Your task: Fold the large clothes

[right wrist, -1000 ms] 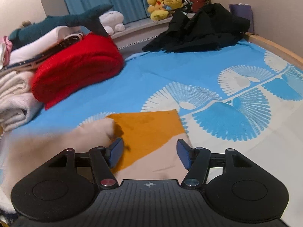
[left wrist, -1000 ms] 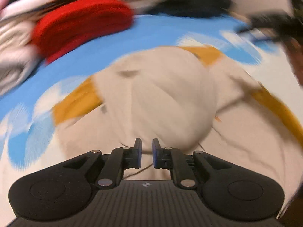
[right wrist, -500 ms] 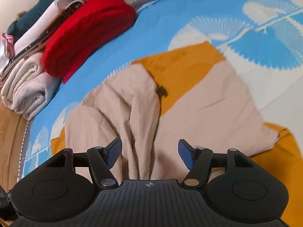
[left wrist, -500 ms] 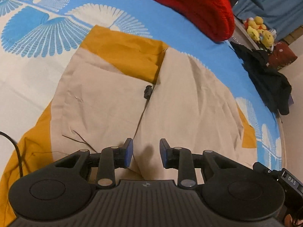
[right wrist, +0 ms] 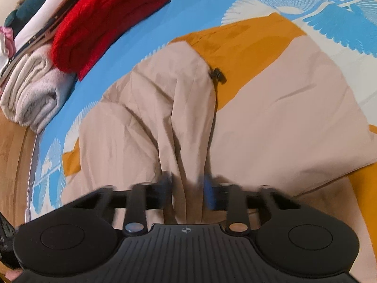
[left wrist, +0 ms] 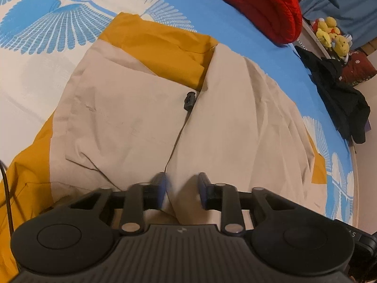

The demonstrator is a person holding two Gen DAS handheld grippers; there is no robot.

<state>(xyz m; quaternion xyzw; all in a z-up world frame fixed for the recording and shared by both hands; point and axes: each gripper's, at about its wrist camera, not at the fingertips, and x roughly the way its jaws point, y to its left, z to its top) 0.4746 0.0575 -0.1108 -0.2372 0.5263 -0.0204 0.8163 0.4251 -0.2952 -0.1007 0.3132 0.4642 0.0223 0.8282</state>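
Left wrist view puts your left tool point(left wrist: 181, 188) low over the beige and mustard garment point(left wrist: 132, 118), which lies spread on the bed point(left wrist: 212, 7); its fingers point(left wrist: 160, 188) stand apart with a raised fold of beige cloth between them, and you are not clamping it. A black cord toggle point(left wrist: 188, 99) sits ahead of that tool on the centre seam, with the mustard panel beyond it. Right wrist view shows your right tool point(right wrist: 188, 191) also parted, blurred, with a bunched ridge of the garment point(right wrist: 271, 108) running up between its fingers point(right wrist: 209, 193). Ahead and to the left of it lie a red knit bundle point(right wrist: 106, 18) and a folded pale towel point(right wrist: 30, 94). Far right of your left tool sit dark clothes point(left wrist: 341, 94) and yellow plush toys point(left wrist: 329, 35).
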